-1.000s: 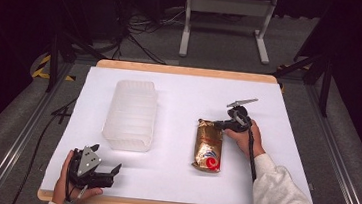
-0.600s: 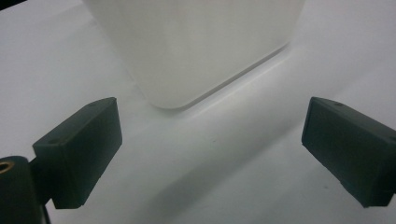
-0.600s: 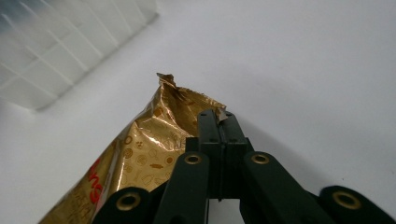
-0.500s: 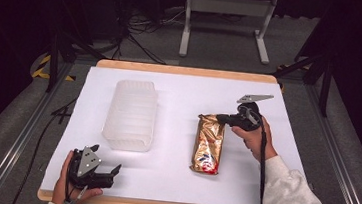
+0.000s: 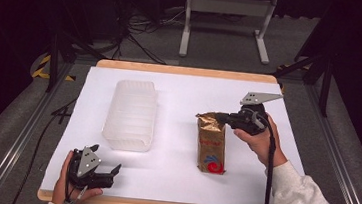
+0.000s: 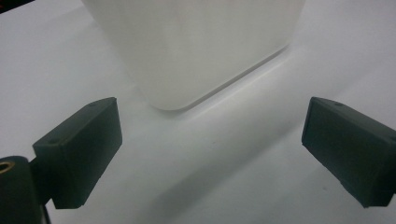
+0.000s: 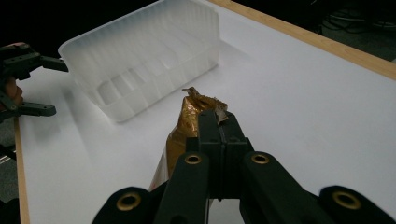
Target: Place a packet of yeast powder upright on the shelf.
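The right claw (image 5: 223,118) is clamped shut on the crimped top of the gold coffee bag (image 5: 211,144), which lay flat a second ago and now stands raised toward the right edge of the table (image 5: 171,181). The bag is therefore secured for transfer, probably to the translucent bin (image 5: 131,115). The left claw (image 5: 112,173) rests fully open and empty at the near-left corner.

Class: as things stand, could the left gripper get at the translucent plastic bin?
Probably yes: the left gripper rests open just short of the bin, with bare white table between them.
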